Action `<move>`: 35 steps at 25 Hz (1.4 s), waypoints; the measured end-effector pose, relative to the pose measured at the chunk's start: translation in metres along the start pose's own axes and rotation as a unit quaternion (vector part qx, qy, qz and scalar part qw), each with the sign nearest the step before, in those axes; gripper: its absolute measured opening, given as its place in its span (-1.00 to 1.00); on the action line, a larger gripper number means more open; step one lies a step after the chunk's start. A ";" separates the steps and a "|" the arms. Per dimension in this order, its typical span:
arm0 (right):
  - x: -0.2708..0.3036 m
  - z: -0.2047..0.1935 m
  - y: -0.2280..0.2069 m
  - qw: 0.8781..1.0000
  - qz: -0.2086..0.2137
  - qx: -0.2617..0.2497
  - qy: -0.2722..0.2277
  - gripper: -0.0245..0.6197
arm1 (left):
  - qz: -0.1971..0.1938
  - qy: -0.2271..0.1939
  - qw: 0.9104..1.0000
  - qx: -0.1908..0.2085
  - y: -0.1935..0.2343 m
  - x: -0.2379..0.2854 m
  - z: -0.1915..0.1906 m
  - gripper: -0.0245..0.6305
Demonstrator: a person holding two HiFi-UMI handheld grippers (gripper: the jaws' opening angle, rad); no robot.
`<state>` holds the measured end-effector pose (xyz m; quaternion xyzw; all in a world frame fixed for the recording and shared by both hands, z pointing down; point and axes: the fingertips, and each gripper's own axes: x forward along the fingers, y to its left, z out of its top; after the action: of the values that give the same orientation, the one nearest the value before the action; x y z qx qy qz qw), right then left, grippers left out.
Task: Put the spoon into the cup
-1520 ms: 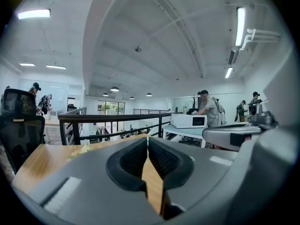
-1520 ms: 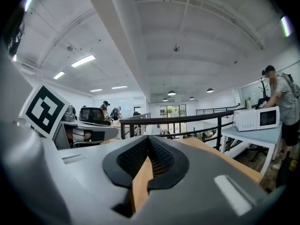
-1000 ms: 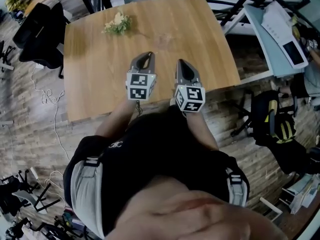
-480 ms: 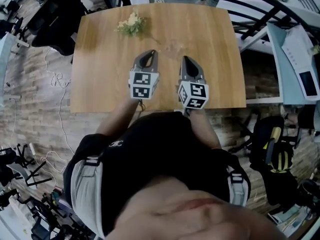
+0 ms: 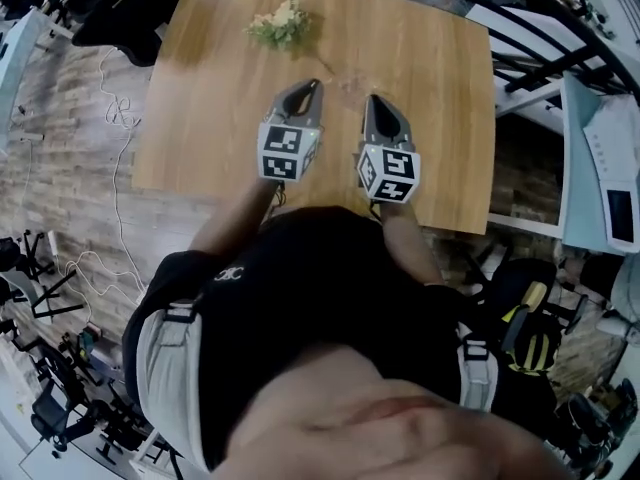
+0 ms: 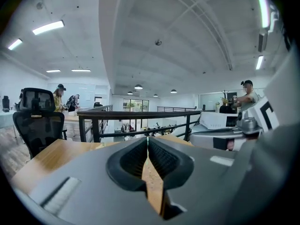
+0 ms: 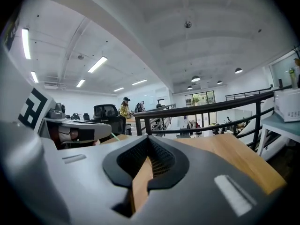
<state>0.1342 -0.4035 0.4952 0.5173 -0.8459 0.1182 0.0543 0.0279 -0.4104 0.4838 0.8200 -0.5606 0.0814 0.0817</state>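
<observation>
A faint clear shape [image 5: 345,83], possibly the cup, stands on the wooden surface [image 5: 200,118] just ahead of the two tools and between their tips, too blurred to identify. The spoon cannot be made out in any view. The left tool [image 5: 311,86] and right tool [image 5: 372,99] are held side by side above the near half of the surface, both pointing away from the person. Each has its jaws pressed together with nothing between them. Their marker cubes [image 5: 288,152] sit nearest the person's black top [image 5: 300,298]. A small bunch of pale flowers [image 5: 280,23] lies toward the far edge, well apart from the tools. Beyond the surface runs a black railing [image 6: 136,114], with a black office chair [image 6: 37,121] at the far left corner. Cables [image 5: 110,118] trail over the plank floor to the left.
</observation>
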 end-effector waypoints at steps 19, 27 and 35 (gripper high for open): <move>0.000 -0.036 -0.062 0.998 -0.037 0.023 0.051 -0.92 | -0.009 0.072 0.997 -0.034 0.000 0.085 -0.081 -0.86; -0.009 -0.039 -0.086 0.996 -0.056 0.027 0.058 -0.92 | -0.015 0.117 0.991 -0.060 -0.010 0.105 -0.113 -0.86; -0.014 -0.045 -0.102 0.995 -0.066 0.036 0.068 -0.92 | -0.009 0.164 0.984 -0.066 -0.018 0.116 -0.141 -0.86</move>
<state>0.2299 -0.4243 0.5508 0.5640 -0.7996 0.1796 0.1011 0.0805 -0.4777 0.6461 0.7937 -0.5360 0.1770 0.2268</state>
